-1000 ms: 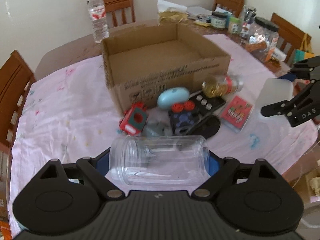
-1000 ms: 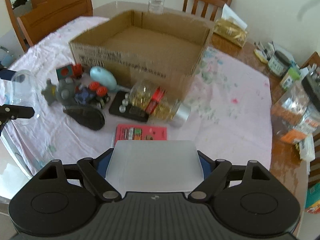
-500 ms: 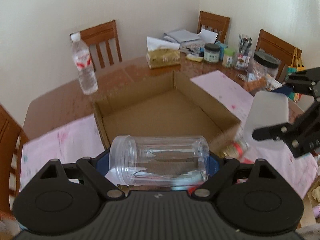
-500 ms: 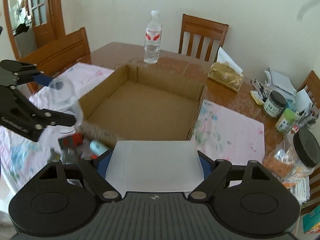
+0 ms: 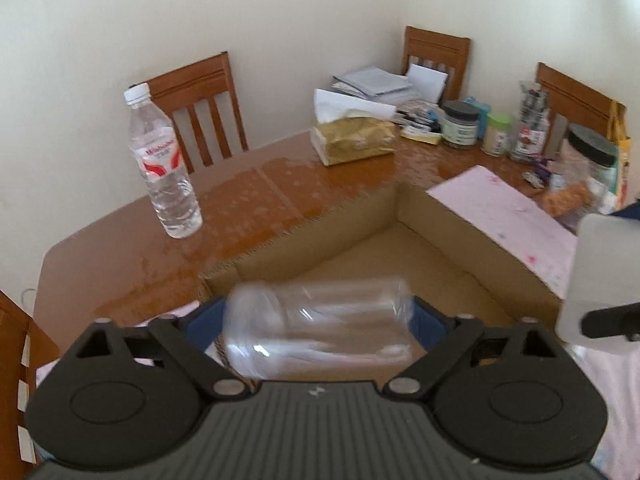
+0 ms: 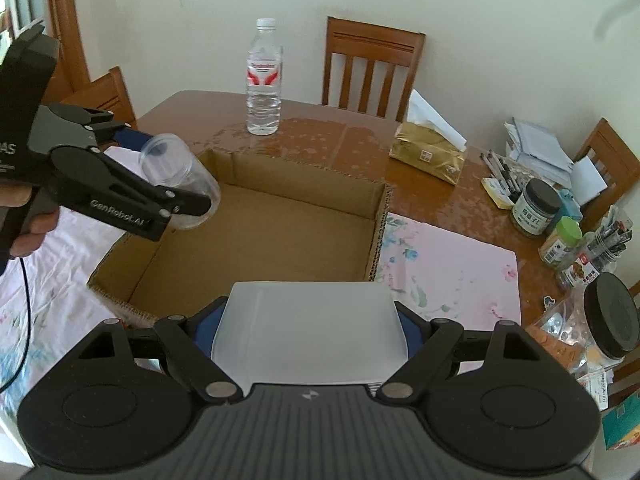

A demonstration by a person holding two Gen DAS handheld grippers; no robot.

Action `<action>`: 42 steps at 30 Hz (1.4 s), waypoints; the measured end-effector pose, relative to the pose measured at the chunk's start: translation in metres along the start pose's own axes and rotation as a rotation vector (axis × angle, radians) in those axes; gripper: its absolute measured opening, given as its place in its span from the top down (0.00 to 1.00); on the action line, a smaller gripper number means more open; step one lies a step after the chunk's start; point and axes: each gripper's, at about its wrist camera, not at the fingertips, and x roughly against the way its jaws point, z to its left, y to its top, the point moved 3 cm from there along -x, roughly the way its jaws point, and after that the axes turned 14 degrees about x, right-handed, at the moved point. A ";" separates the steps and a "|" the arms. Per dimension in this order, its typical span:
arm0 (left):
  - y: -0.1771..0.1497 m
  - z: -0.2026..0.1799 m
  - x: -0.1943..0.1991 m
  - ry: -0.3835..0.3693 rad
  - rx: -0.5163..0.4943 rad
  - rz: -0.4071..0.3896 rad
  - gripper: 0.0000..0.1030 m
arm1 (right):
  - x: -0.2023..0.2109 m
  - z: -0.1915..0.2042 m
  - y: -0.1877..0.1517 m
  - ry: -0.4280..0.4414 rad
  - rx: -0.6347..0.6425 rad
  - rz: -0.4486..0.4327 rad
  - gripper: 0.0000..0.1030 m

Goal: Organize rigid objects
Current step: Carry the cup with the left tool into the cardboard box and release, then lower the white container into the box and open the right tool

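Wooden tabletop [image 6: 352, 140] bearing open cardboard box [image 6: 256, 232]; over its near edge, right tongs [image 6: 308, 332] clenched on white rectangular container [image 6: 308, 336]; over its left wall, left tongs [image 5: 320, 320] just widened, blurred clear plastic jar [image 5: 320, 328] lying sideways between them.

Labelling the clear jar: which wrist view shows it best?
Right wrist: the clear jar is sharp, seen whole from the side between the left tongs over the cardboard box. Left wrist shows it close but motion-blurred, its lower edge cut off by the tongs' body.
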 end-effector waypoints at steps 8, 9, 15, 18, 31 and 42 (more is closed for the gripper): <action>-0.010 0.024 0.013 -0.004 0.063 -0.044 0.04 | -0.019 -0.002 0.016 -0.011 0.013 0.029 0.16; -0.014 0.026 0.018 0.000 0.071 -0.049 0.04 | -0.023 -0.002 0.019 -0.010 0.014 0.030 0.16; -0.033 0.040 0.040 0.040 0.112 -0.062 0.04 | -0.044 -0.005 0.042 -0.011 0.018 0.030 0.16; -0.043 0.047 0.048 0.058 0.135 -0.067 0.03 | -0.059 -0.009 0.053 -0.006 0.011 0.038 0.16; -0.066 0.067 0.058 0.109 0.187 -0.062 0.03 | -0.104 0.024 0.095 0.067 0.041 0.011 0.15; -0.074 0.070 0.060 0.169 0.204 -0.046 0.03 | -0.086 0.027 0.093 0.062 0.016 -0.034 0.00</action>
